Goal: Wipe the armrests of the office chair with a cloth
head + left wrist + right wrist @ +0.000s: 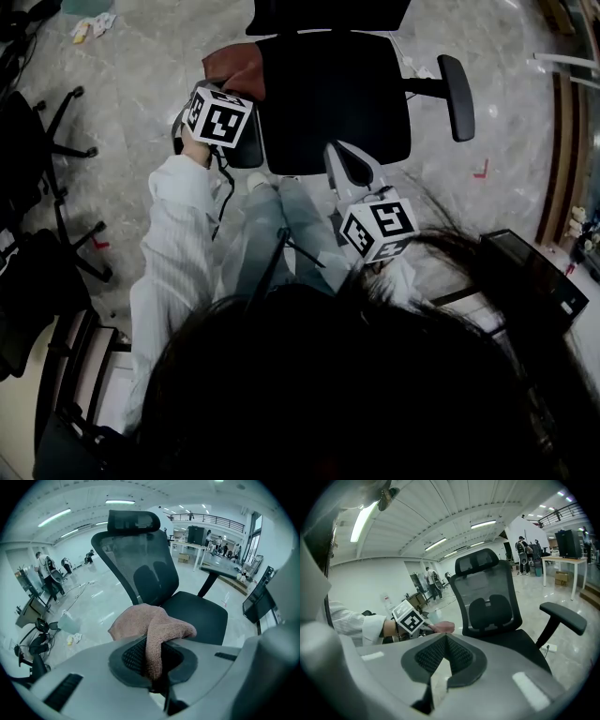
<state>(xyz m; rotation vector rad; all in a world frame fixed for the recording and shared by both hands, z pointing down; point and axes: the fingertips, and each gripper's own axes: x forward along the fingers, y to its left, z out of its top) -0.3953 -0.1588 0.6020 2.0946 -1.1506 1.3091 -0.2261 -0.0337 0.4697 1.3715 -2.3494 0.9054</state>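
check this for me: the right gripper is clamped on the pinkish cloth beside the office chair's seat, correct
Not quite. It is the left gripper, not the right, that is clamped on the pinkish cloth beside the office chair's seat. The left gripper view shows the cloth pinched between its jaws. The right gripper has nothing between its jaws.

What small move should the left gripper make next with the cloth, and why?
Probably drag the cloth back toward the person along the armrest beneath it. The left gripper is shut on the cloth, which appears to lie over that armrest's far end, while the near end shows bare.
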